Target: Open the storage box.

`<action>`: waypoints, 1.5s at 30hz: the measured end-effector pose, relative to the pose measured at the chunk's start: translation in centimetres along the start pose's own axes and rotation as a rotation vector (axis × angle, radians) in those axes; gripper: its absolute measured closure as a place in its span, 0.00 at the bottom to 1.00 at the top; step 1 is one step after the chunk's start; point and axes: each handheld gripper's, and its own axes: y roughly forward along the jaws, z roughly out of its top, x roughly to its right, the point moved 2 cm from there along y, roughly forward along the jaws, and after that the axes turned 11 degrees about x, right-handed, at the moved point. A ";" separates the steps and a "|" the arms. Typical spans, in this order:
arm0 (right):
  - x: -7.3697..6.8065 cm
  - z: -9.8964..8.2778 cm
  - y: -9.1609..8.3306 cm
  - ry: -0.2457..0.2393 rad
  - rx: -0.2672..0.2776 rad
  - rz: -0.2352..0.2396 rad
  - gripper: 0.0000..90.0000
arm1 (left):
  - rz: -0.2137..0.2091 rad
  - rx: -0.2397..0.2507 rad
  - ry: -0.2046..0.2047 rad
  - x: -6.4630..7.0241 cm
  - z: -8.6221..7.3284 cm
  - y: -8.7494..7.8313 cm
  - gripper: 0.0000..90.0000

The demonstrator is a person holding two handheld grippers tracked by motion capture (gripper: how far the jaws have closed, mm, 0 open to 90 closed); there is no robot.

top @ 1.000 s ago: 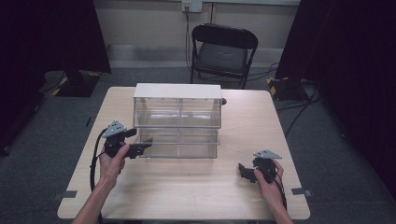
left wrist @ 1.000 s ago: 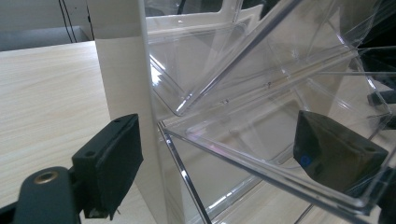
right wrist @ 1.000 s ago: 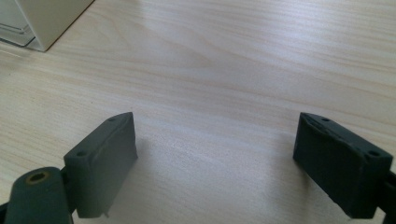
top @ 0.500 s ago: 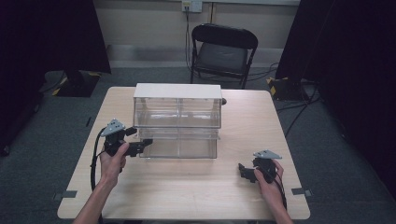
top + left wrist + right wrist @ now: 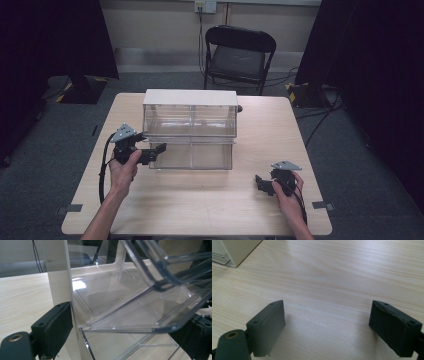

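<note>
A clear plastic drawer cabinet (image 5: pixel 190 125) with a white top stands at the middle of the wooden table (image 5: pixel 200 205). My left gripper (image 5: pixel 159 150) is at the front left corner of its lower left drawer (image 5: pixel 172 156). In the left gripper view the left gripper (image 5: pixel 130 317) is open, its jaws wide apart. One jaw lies against the white side wall (image 5: pixel 58 277), the other behind the tilted clear drawer (image 5: pixel 150 315). My right gripper (image 5: pixel 260 184) rests low near the table's front right, open over bare wood, as the right gripper view (image 5: pixel 327 310) confirms.
A black folding chair (image 5: pixel 237 55) stands behind the table's far edge. Dark curtains hang at both sides and cables run over the grey floor. Bare tabletop (image 5: pixel 337 270) stretches between the cabinet's front and the near edge.
My left gripper has edged slightly right and forward, closer to the cabinet's lower drawer. The right gripper has stayed still.
</note>
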 end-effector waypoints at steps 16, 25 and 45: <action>0.0 0.0 0.0 0.000 0.001 0.000 0.14 | -0.001 -0.007 0.004 0.1 0.2 -0.1 0.10; 0.0 0.0 0.0 -0.001 0.001 -0.001 0.14 | -0.001 -0.007 0.006 0.1 0.2 -0.1 0.10; 0.0 0.0 0.0 0.000 0.001 0.000 0.14 | 0.005 -0.005 0.007 0.2 0.2 0.0 0.10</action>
